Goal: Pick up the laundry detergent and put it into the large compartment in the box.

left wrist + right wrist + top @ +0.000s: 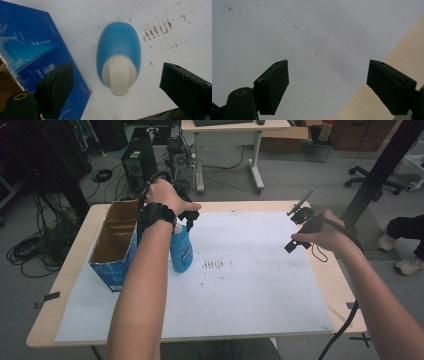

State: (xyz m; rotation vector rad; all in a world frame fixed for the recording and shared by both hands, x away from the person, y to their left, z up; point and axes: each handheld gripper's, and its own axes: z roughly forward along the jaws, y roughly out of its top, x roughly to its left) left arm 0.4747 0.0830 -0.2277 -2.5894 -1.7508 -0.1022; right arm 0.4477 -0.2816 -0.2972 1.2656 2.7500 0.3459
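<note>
While the person's forearms come in from the six o'clock edge of the high view, the work looks to be at its opening stage: nothing is gripped yet. Nearest on the right, the right gripper (pixel 299 231) hangs at about three o'clock over the white sheet (pixel 250 285) that covers the worktop (pixel 75 265), well apart from everything else; in the right gripper view its fingers (pixel 274 85) are spread wide with only bare sheet and a strip of wooden edge beneath them, so I judge it idle for now. Farther in, at about ten o'clock, the blue spray bottle (pixel 181 251) stands upright on the sheet, just beside the open blue carton (pixel 116 245), which lies at its nine o'clock side. The left gripper (pixel 182 217) hovers directly above the bottle's top; the left gripper view looks straight down on the bottle (pixel 118 47) and its white spray head (pixel 119 77), which sits between the two spread fingers (pixel 56 87) without touching either. The carton's printed side (pixel 37 55) shows close at the left of that view. Still left, as I read it, are lowering onto the bottle, closing on its head or neck, and lifting it, perhaps into the carton, whose compartments appear vacant from above. Some brown smudges (pixel 212 265) mark the sheet at the bottle's three o'clock.
</note>
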